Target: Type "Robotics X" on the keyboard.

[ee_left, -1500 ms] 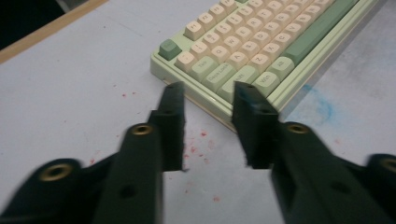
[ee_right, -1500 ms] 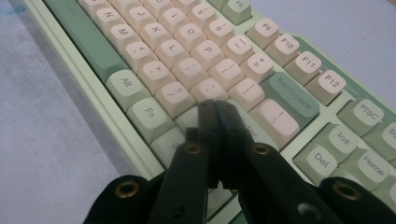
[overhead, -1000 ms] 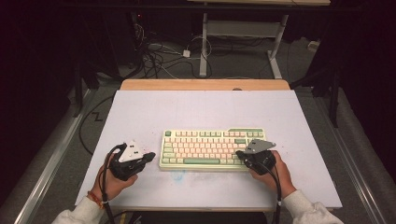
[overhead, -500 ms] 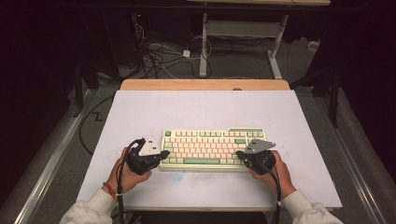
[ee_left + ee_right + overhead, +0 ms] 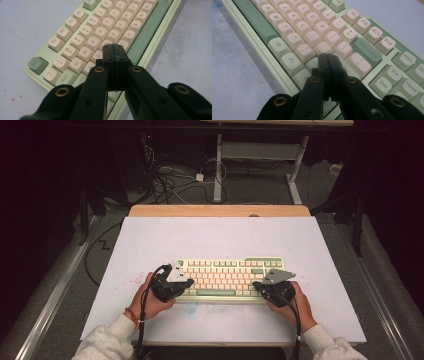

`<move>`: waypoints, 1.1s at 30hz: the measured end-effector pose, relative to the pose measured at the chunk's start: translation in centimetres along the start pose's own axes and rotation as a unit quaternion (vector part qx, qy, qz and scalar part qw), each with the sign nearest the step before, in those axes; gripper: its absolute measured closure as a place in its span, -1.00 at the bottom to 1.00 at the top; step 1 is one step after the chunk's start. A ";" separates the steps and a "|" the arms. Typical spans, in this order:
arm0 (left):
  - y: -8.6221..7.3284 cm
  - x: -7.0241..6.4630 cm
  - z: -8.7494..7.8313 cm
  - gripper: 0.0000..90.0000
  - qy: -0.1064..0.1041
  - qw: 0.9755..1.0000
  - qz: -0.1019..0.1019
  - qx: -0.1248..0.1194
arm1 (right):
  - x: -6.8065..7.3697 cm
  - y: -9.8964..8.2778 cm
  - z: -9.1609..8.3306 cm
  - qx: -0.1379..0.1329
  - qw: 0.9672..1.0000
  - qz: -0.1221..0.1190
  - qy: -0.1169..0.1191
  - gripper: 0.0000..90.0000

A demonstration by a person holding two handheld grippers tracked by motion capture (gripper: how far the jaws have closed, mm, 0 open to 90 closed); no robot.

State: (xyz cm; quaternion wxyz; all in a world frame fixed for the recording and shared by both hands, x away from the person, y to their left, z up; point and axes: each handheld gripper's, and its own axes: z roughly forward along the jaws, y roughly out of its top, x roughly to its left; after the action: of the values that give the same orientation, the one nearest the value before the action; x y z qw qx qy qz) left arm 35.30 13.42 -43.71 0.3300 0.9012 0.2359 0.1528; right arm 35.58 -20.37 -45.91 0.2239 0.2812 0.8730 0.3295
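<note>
A pale green keyboard (image 5: pixel 227 276) with cream and green keys lies on the white table sheet (image 5: pixel 220 240). My left gripper (image 5: pixel 186 283) hovers over its left end, jaws shut with nothing between them; in the left gripper view the tips (image 5: pixel 113 48) sit above the keys near the A and S row of the keyboard (image 5: pixel 100 32). My right gripper (image 5: pixel 259 285) is over the keyboard's right part, also shut and empty; in the right gripper view its tips (image 5: pixel 327 57) hang over the keys below the Backspace key (image 5: pixel 365 48).
The white sheet covers a wooden table whose far edge (image 5: pixel 220 210) shows. Faint red specks (image 5: pixel 131 281) mark the sheet left of the keyboard. Beyond the table, cables (image 5: pixel 170 175) and a desk frame (image 5: pixel 260 155) stand on the dark floor.
My left gripper has moved right, from the bare sheet beside the keyboard to over its left end. The right gripper has stayed in place.
</note>
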 end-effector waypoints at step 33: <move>1.7 -0.1 2.8 0.94 -0.011 0.999 0.026 0.035 | 0.0 -0.1 0.0 -0.002 1.000 0.000 0.000 1.00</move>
State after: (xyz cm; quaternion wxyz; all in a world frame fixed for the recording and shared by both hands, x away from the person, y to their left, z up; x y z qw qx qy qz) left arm 36.96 10.70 -44.67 0.2963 0.9197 0.2143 0.1429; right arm 35.54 -20.39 -45.95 0.2244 0.2811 0.8724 0.3309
